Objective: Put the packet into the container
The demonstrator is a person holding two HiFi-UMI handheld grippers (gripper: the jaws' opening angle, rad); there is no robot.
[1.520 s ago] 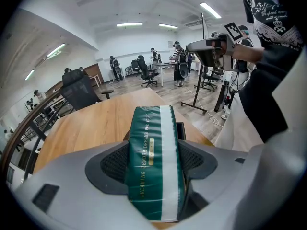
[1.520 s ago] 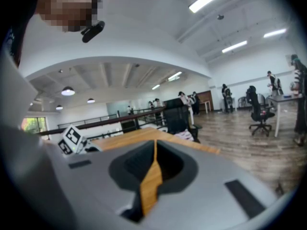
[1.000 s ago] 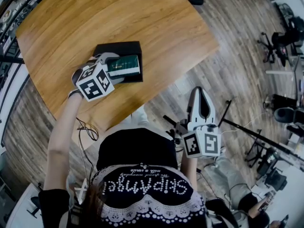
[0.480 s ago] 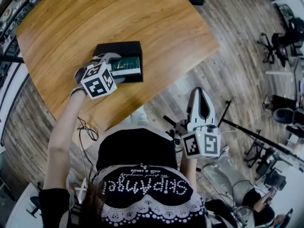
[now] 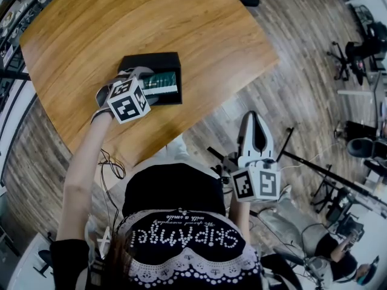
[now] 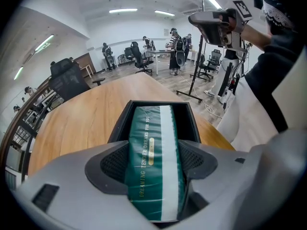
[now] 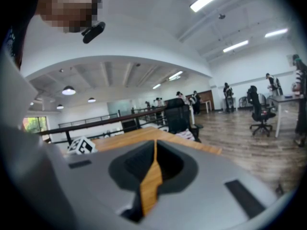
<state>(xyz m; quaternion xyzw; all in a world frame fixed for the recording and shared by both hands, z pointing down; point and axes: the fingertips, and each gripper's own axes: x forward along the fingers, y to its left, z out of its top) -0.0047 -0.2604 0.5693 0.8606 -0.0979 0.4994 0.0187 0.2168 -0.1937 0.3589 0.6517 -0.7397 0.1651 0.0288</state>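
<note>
Reference item: black container (image 5: 149, 58), open-topped, standing on the wooden table (image 5: 91, 29) toward the person's edge.

Left gripper (image 5: 145, 86): positioned at the near side of the container, jaws directed into it. The jaws are clamped on a green packet (image 6: 152, 147) with a white stripe along its length, one pad pressing each long side. The packet's far end lies within the container's opening, close to the far wall. Contact with the container floor cannot be confirmed. In the head view the packet covers the container's right-hand portion, and the left portion shows dark interior. The marker cube (image 5: 128, 100) sits just outside the container's near rim.

Right gripper (image 5: 254, 122): well apart from the container, off the table edge and above the plank floor (image 5: 302, 59), close to the person's torso. Its tips point toward the table. The jaws are pressed together with nothing between them; only a thin sliver of table shows through the gap.
</note>
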